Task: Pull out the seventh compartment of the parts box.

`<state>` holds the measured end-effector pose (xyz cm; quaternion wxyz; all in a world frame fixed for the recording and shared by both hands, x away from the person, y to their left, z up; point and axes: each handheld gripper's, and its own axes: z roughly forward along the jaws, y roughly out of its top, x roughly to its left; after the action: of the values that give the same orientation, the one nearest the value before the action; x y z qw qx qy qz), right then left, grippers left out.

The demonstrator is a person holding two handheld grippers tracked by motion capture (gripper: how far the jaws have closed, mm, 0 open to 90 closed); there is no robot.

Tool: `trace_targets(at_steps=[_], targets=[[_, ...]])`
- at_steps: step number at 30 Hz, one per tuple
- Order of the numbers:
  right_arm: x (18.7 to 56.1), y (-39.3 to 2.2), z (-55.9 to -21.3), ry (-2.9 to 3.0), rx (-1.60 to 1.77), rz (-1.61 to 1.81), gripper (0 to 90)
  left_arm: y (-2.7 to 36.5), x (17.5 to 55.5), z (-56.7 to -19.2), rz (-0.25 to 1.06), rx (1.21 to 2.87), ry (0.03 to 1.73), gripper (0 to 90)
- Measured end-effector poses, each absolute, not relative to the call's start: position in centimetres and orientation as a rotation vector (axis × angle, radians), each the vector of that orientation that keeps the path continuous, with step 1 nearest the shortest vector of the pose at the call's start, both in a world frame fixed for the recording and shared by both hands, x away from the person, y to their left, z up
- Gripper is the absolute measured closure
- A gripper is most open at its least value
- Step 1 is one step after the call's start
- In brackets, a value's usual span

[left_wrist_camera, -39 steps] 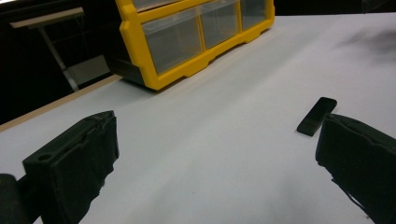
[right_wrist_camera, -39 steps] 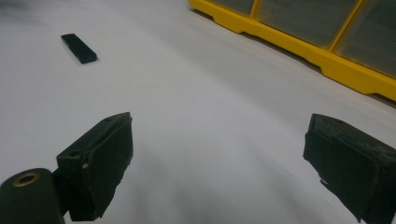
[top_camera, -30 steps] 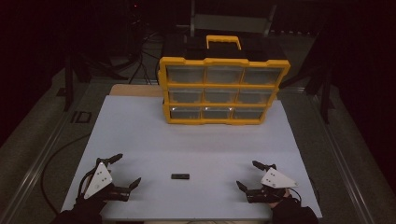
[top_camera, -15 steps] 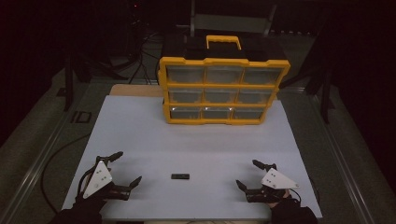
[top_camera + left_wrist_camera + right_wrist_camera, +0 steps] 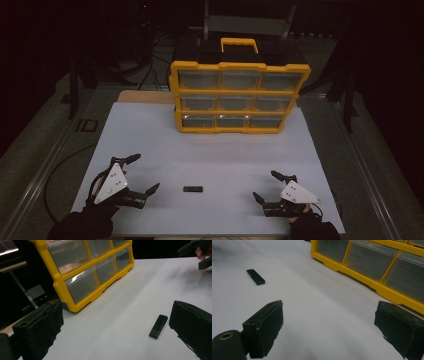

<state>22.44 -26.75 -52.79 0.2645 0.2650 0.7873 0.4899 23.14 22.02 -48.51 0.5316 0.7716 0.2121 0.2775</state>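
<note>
Nothing has moved since the picture from a moment before: both grippers and the small black bar [image 5: 193,189] sit in the same spots.

The small black bar lies flat on the white table [image 5: 220,155], near the front edge, between the two grippers and a bit closer to the left one. In the left gripper view the bar [image 5: 158,326] lies just in front of the right-hand jaw, not touching it. In the right gripper view it [image 5: 255,276] lies farther off, up and to the left.

At the back of the table stands a yellow box with clear drawers [image 5: 239,95], three rows of three, with a yellow handle on top. It is well apart from the bar. Nothing lies between the grippers and the bar.

The left gripper [image 5: 139,174] is low at the front left of the table, held by a dark-sleeved hand, pointing toward the middle. Its jaws are spread wide and hold nothing. The right gripper [image 5: 267,186] is low at the front right. Its jaws are spread wide too, and they are empty.
</note>
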Motion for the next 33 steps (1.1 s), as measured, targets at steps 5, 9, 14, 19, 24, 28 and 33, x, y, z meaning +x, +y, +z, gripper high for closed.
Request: trace_targets(at_steps=[5, 9, 14, 19, 24, 28, 33], targets=[[22.4, -26.7, -52.8, 2.13, 0.716, 1.323, 8.5, 21.4, 23.8, -47.1, 0.673, 1.843, 0.476, 0.0], [22.4, -26.7, -52.8, 2.131, 0.714, 1.317, 8.5, 20.9, 24.5, -46.1, 0.673, 1.845, 0.456, 0.0], [22.4, -26.7, -52.7, 2.134, 0.715, 1.318, 8.5, 20.0, 25.5, -45.5, 0.665, 1.846, 0.443, 0.0], [22.2, -26.7, -52.6, 2.118, 0.705, 1.32, 8.9, 18.7, 26.4, -45.0, 0.65, 1.857, 0.402, 0.0], [22.2, -26.7, -52.6, 2.116, 0.703, 1.318, 8.9, 17.4, 27.0, -44.4, 0.645, 1.891, 0.35, 0.0], [22.2, -26.7, -52.6, 2.121, 0.703, 1.327, 8.9, 16.5, 27.4, -43.8, 0.646, 1.91, 0.31, 0.0], [22.1, -26.6, -52.6, 2.127, 0.699, 1.329, 8.9, 15.8, 28.2, -42.8, 0.651, 1.926, 0.285, 0.0]])
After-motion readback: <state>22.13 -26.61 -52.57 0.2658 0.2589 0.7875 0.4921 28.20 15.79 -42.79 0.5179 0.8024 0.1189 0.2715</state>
